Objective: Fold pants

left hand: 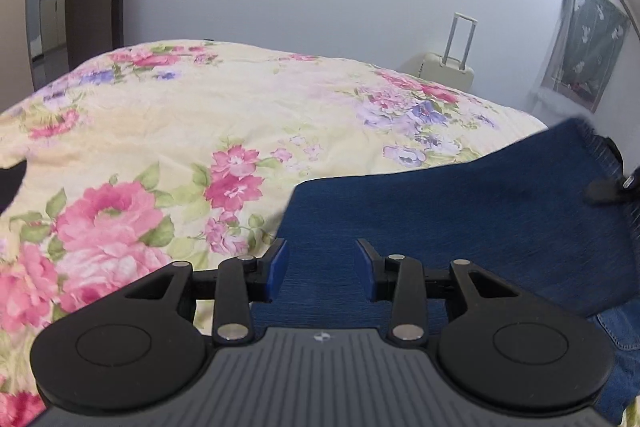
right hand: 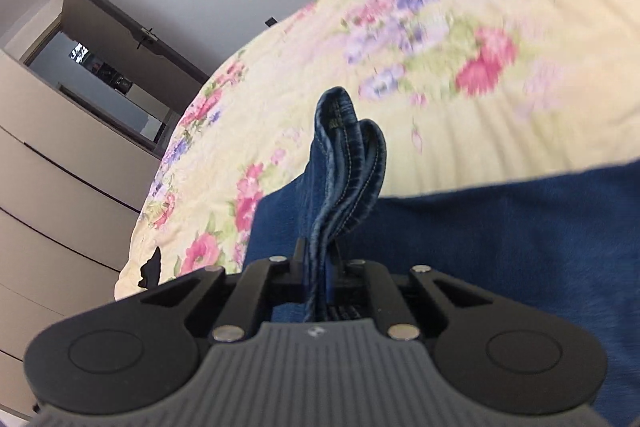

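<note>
Dark blue jeans lie on a floral bed cover. In the left wrist view my left gripper hovers over the near left part of the jeans. Its blue pads stand apart, and only flat denim shows in the gap. At the right edge of that view the right gripper holds a raised corner of the jeans. In the right wrist view my right gripper is shut on a folded, stitched edge of the jeans, which sticks up past the fingers. The rest of the denim hangs to the right.
The bed cover spreads wide beyond the jeans. A cream suitcase stands by the far wall, with a green curtain to its right. An open doorway is at far left. Pale drawers stand beside the bed.
</note>
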The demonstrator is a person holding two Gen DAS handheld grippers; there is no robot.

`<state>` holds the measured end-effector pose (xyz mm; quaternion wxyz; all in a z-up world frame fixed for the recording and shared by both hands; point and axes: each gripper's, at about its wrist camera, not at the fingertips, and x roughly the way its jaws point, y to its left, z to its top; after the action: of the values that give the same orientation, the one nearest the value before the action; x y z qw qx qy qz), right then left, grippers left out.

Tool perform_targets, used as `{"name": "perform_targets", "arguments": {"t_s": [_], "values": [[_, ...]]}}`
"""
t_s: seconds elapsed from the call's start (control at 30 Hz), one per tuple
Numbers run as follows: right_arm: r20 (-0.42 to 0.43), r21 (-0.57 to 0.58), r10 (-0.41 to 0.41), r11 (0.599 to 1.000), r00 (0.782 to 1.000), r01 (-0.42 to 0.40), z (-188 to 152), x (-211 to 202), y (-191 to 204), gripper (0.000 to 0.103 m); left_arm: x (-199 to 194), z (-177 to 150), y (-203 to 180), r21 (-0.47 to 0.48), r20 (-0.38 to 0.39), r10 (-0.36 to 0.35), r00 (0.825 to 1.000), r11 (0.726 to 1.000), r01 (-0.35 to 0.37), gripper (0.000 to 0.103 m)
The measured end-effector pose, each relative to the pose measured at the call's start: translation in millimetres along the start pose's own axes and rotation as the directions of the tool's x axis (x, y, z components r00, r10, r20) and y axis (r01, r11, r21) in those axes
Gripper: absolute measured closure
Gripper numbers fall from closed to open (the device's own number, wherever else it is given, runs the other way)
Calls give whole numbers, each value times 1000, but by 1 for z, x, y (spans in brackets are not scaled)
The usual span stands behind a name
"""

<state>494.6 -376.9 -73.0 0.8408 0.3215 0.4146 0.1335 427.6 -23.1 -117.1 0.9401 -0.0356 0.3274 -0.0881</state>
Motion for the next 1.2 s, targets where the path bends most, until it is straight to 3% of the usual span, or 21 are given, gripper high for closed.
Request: {"name": "perform_targets", "arguments": {"t_s": [0.13, 0.3, 0.43, 0.63, 0.97, 1.2], "values": [[41, -62, -56, 996, 998, 58, 20, -60, 22, 101, -7, 0, -18, 53, 0, -16, 1000, 998, 16, 59], [98, -81, -147, 985, 984, 155, 41, -150, 9, 101, -4, -9, -58, 133, -17, -43, 999, 990, 45, 58], [118, -36, -229, 971, 966, 235, 49, -209, -32, 101, 4, -18, -88, 165, -39, -65, 997, 984, 71, 58], [129, 45, -287, 958, 949, 283, 51, -270, -118, 101, 19, -31, -129, 221, -74, -71, 995, 972, 85, 58], [42, 233, -374, 906, 927, 354, 28, -268, -277, 101, 45, -52, -164, 291, -136, -34, 990, 954, 73, 58], [-34, 319, -391, 868, 920, 381, 4, -223, -356, 101, 51, -60, -170, 349, -151, 14, 988, 936, 40, 58]]}}
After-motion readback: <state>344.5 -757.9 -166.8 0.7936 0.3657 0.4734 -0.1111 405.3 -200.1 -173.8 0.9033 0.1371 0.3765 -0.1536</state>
